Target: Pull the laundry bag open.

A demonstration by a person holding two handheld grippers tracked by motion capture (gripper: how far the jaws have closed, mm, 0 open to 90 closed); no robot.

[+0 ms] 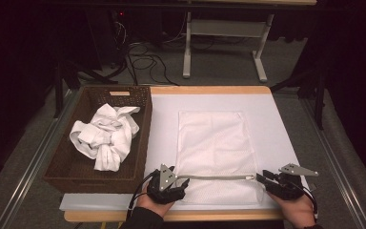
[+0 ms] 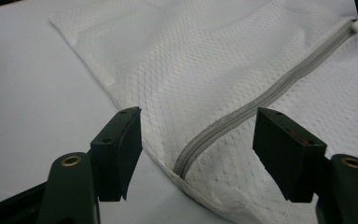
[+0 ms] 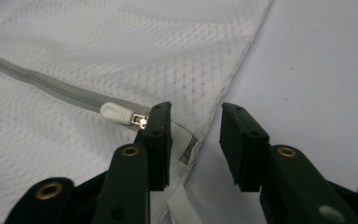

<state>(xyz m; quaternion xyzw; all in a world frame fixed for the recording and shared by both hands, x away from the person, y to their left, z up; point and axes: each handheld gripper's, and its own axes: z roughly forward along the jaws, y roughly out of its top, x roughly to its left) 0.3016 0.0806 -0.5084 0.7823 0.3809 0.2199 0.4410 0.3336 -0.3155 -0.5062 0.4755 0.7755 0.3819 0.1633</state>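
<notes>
A white mesh laundry bag (image 1: 214, 143) lies flat on the white mat (image 1: 164, 124). Its grey zipper (image 1: 219, 177) runs along the near end, zipped shut. My left gripper (image 1: 183, 182) is open at the zipper's left end; in the left gripper view the jaws (image 2: 198, 116) straddle the bag's corner and the zipper (image 2: 261, 98). At the zipper's right end my right gripper (image 1: 259, 177) is also open. In the right gripper view its jaws (image 3: 196, 109) stand over the bag's edge, with the white zipper pull (image 3: 116, 113) just left of the left jaw, not held.
A brown wicker basket (image 1: 145, 138) stands at the table's left with crumpled white cloth (image 1: 106, 136) in it. The table's wooden front edge (image 1: 219, 215) is right under the hands. Cables and a desk frame (image 1: 224, 33) are on the floor beyond.
</notes>
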